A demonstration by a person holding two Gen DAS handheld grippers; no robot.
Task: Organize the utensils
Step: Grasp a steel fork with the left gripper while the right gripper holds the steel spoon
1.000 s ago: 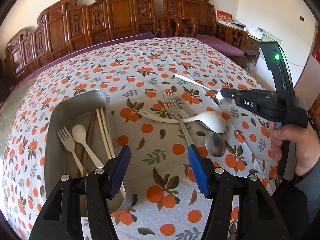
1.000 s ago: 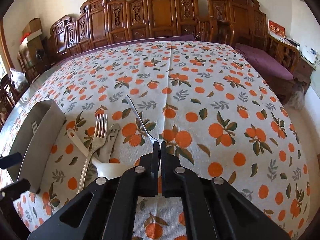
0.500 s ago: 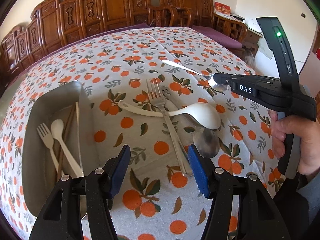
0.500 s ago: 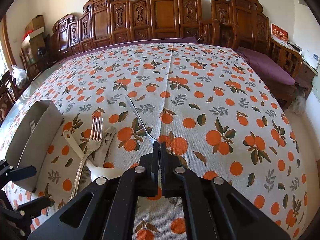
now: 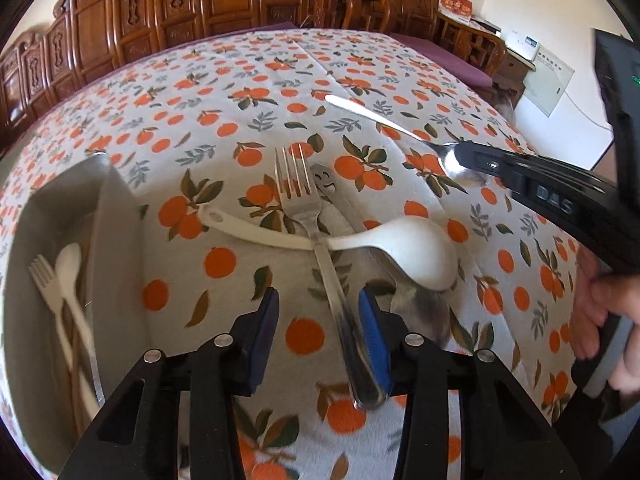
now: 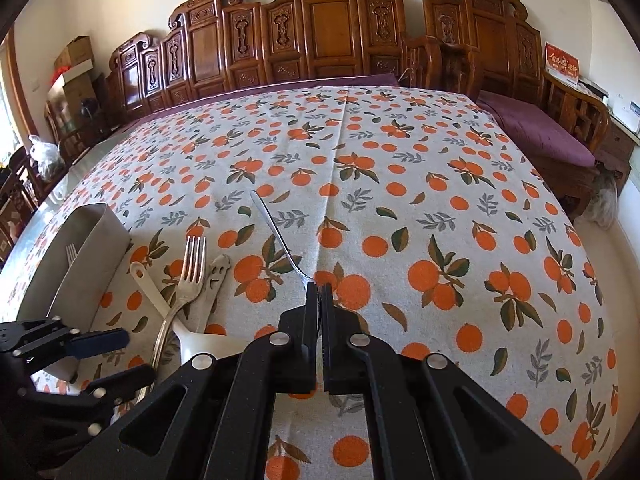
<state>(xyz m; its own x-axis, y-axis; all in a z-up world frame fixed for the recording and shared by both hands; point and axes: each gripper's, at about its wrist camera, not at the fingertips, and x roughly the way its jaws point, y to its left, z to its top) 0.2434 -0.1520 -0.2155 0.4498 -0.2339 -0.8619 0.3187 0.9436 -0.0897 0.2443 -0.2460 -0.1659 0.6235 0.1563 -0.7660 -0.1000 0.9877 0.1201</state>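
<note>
Bright daylight, even on the tablecloth (image 6: 400,200). Strong fisheye bend, dark vignette in every corner. Left wrist view has motion blur: metal fork (image 5: 320,248) handle and tray (image 5: 116,264) smeared. Right wrist view sharp. Glare on held spoon (image 5: 456,160).

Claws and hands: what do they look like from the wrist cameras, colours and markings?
Both claws are matte black linkage frames with silver pivot bolts. The left claw has blue pads on its fingers. The right claw carries white "DAS" lettering and a green light. A grey sleeve shows at the right hand.
</note>
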